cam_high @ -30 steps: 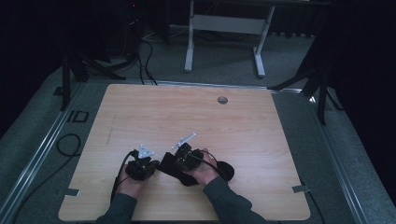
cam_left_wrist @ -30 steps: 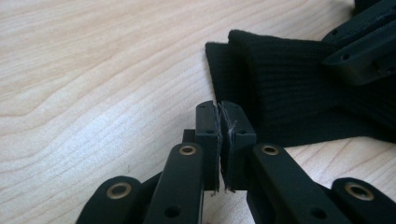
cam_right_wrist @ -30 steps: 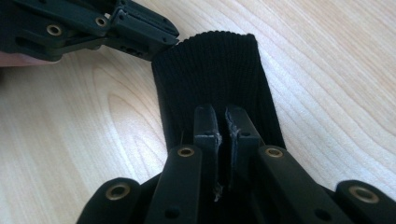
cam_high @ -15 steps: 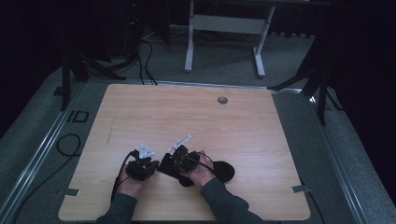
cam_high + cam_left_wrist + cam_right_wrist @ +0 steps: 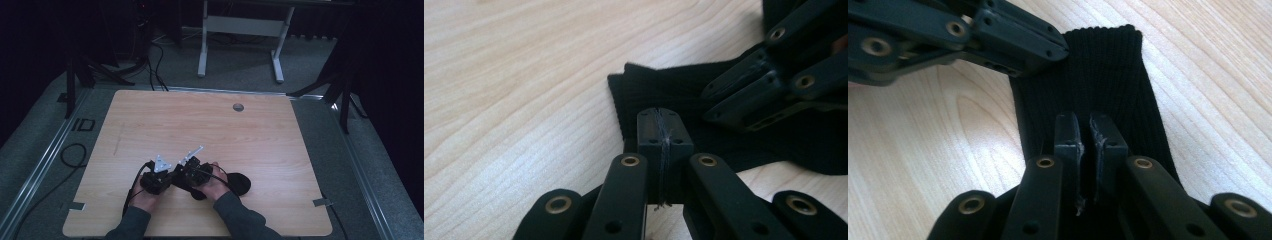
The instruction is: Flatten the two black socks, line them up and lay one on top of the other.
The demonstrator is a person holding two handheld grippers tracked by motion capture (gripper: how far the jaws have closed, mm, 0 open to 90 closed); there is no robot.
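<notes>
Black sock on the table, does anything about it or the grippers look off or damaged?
Nothing spilled or torn. The black sock lies flat on the wooden table. The only wear: frayed, chipped pad edges on the right gripper and the left gripper.

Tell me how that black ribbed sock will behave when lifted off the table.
The black ribbed sock will probably droop: it is knit fabric lying flat and creased on the wooden table. It looks thin, so likely light. The ribbing should give the pads some hold, so slipping seems unlikely.
</notes>
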